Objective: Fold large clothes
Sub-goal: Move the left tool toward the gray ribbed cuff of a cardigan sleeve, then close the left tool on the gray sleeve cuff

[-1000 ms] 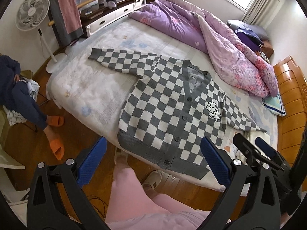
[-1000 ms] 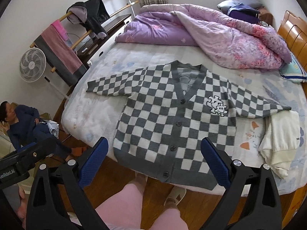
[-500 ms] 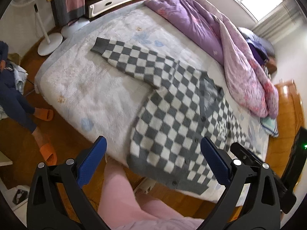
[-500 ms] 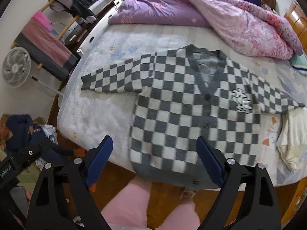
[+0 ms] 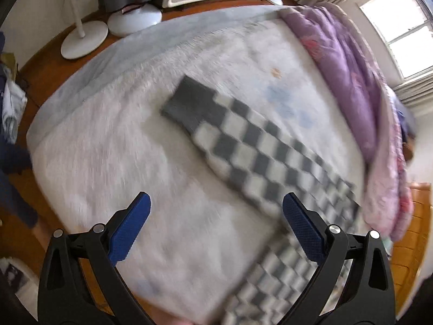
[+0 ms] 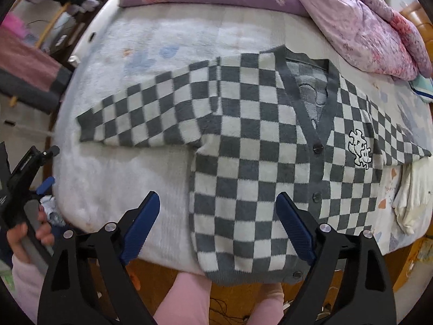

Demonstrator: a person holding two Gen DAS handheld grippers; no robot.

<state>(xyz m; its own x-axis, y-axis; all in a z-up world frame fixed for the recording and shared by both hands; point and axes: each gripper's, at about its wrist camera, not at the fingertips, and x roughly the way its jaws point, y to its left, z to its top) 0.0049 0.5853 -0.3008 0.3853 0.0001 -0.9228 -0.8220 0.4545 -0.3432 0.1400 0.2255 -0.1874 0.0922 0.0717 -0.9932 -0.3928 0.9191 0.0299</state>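
The checked cardigan (image 6: 257, 146) lies flat on the bed (image 6: 113, 189), sleeves out, ready for folding; the left gripper (image 5: 216, 224), spread empty, aims at the ten-o'clock cuff; the right gripper (image 6: 219, 224), spread, hangs above the hem.

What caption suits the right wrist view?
Open right gripper above a checkered cardigan spread flat on the bed.

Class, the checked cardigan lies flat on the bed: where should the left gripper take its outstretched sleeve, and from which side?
Take the sleeve by its plain grey cuff, from above at the free end. It lies flat on the bed, so the open left gripper must pinch downward.
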